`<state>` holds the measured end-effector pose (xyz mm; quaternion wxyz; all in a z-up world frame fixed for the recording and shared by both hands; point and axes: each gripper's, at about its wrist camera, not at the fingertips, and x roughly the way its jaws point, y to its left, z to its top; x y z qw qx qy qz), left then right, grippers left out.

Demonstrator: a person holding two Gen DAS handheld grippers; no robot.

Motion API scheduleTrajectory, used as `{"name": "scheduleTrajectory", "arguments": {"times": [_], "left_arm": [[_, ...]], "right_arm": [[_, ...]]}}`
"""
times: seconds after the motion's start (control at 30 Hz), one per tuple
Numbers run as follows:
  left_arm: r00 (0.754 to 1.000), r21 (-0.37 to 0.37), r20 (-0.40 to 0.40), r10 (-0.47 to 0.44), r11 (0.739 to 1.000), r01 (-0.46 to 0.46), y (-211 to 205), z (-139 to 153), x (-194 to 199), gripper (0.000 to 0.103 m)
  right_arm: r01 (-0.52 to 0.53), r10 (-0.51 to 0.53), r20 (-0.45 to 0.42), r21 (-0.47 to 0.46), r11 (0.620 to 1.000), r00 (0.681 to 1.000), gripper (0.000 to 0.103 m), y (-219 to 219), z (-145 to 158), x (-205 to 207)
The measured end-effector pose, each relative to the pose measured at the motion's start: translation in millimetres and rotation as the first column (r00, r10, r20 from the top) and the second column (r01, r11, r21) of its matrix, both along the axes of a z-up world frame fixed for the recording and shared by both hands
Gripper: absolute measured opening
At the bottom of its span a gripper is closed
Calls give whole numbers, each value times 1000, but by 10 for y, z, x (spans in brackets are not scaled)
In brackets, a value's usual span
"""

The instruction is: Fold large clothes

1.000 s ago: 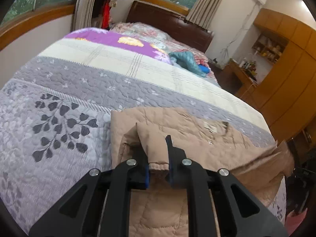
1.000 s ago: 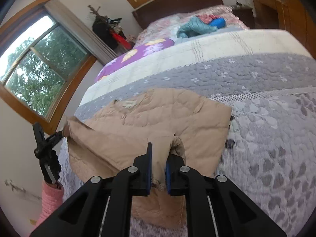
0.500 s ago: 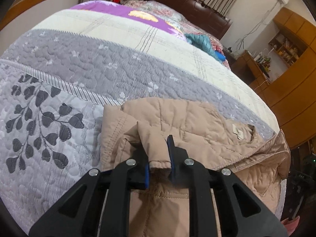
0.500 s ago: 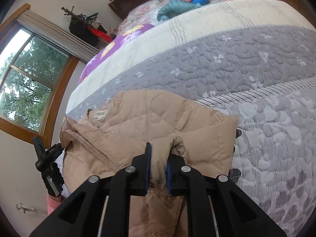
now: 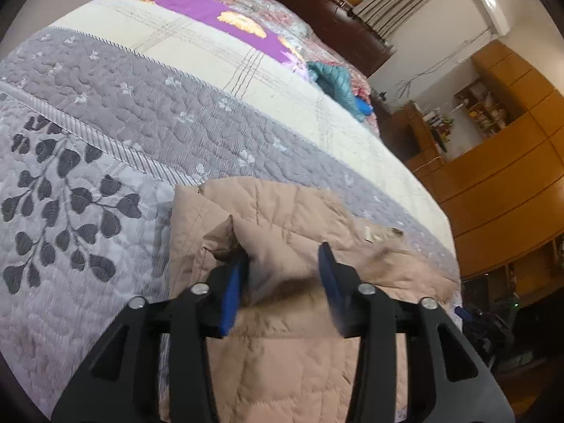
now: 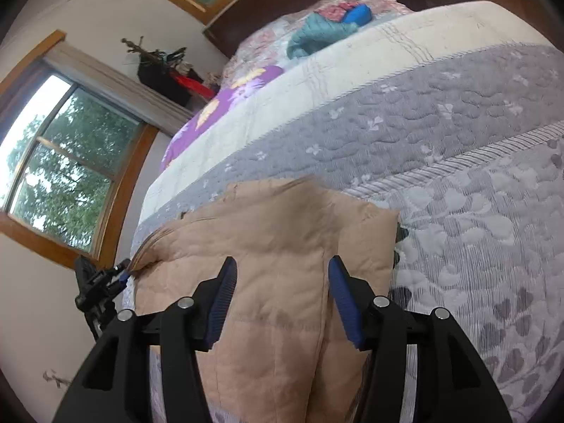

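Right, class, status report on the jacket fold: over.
Left gripper and right gripper both opening, fingers apart. Tan quilted jacket lies folded on the bed quilt. Nothing in the way.

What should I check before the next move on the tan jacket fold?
1. Left claw free of fabric: ok, jaws opening, pads not pressing.
2. Right claw free of fabric: ok, jaws opening.
3. Tan jacket resting on the quilt: ok.
4. Folded-over edge lying flat: not ok, a bump rises beside the left claw.
5. Jacket fully on the bed: cannot tell, near part hidden by the claws.
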<state>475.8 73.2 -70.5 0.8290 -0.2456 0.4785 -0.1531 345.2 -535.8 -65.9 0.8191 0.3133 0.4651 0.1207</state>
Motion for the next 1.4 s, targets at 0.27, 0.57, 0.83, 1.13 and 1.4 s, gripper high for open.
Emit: {"name": "scheduleTrajectory", "arguments": {"times": [0.27,0.57,0.83,1.13,1.4], "left_arm": [[998,97,53,27,995,-32,285,126,-453,51],[998,167,-15,-54,984,56,164,-339,-820,56],[998,235,12,-66,970,61,10,-417,-910,58],[993,278,105,-51,960,20,-184,-216,-958,14],[995,268,97,-2,963,-24,-132,-342,-796,12]], "right_arm": [[-81,81,1,-113,990,997,54,324,-67,-339],[-80,72,-47,-194,978,996,54,573,-354,-354],[-75,66,-51,-190,979,996,45,576,-459,-374],[-64,76,40,-244,968,996,10,752,-200,-431],[-29,29,-3,-226,974,1000,10,699,-336,-176]]}}
